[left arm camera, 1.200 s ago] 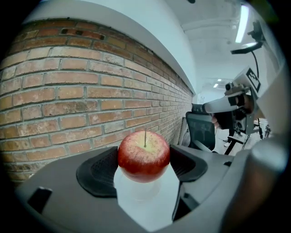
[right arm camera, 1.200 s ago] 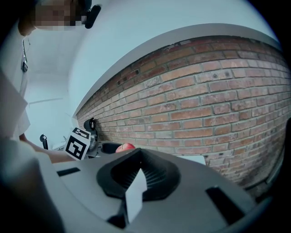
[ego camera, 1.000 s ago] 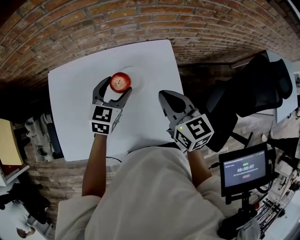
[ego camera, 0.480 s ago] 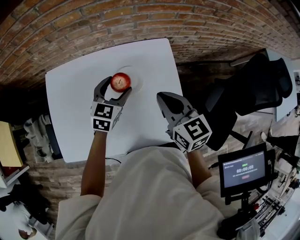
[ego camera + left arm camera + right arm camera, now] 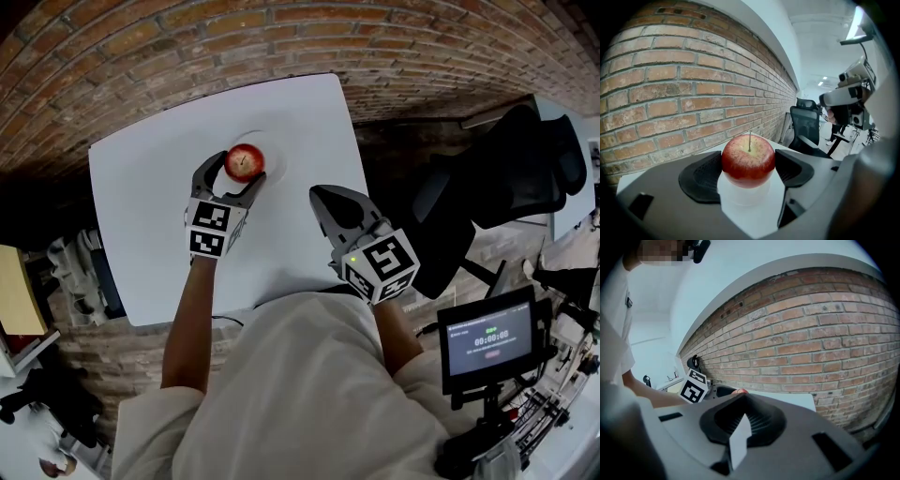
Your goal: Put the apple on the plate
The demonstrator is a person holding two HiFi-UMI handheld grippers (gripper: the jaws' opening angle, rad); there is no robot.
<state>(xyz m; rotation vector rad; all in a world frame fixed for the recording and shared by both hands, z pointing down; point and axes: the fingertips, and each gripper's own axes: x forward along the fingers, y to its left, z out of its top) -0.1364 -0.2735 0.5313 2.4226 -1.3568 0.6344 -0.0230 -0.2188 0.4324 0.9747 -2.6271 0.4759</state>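
L gripper (image 5: 233, 172) clamps the red round apple (image 5: 244, 161) btwn both pads, right over the white round plate (image 5: 273, 150) on the white table (image 5: 141, 225); contact w/ plate unclear. R gripper (image 5: 322, 195): jaws together, empty, near table's right edge.

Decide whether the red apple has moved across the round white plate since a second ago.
Yes, slightly. The red apple, held in the left gripper, has shifted right, from the left rim of the round white plate towards its middle.
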